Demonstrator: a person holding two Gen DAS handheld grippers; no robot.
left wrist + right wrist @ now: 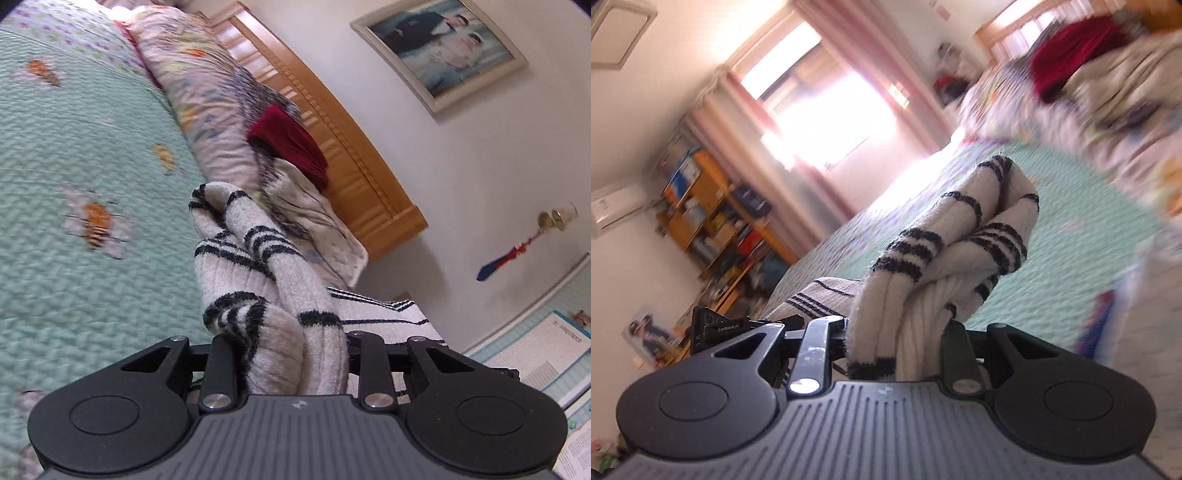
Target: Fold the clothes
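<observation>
The cream ribbed knit garment with black stripes (273, 295) is bunched and twisted, not flat. One gathered end runs into the left tool (291, 354), which is clenched on it, thick fabric filling the gap between its jaws. In the right wrist view the same striped knit (945, 266) is bunched the same way into the right tool (894, 347), also gripping a thick wad of it. A flatter stretch of the garment spreads sideways from each grip toward the other tool, so it seems to hang between the two, lifted above the bed.

Beneath it lies the pale green quilted bedspread with bee and flower patches (74, 184). Further back a crumpled floral quilt (207, 96) is heaped along the wooden headboard (332, 122), with a dark red cloth (291, 144) on top. A framed picture (443, 48) hangs on the wall; the right wrist view shows a bright window with pink curtains (820, 110) and a cluttered wooden bookshelf (713, 221), all blurred.

As for progress, folding looks barely begun: the garment is picked up but shows no neat crease or laid-out shape. Spreading it on the bed and making every fold appear still to come, and the red cloth probably waits too.
</observation>
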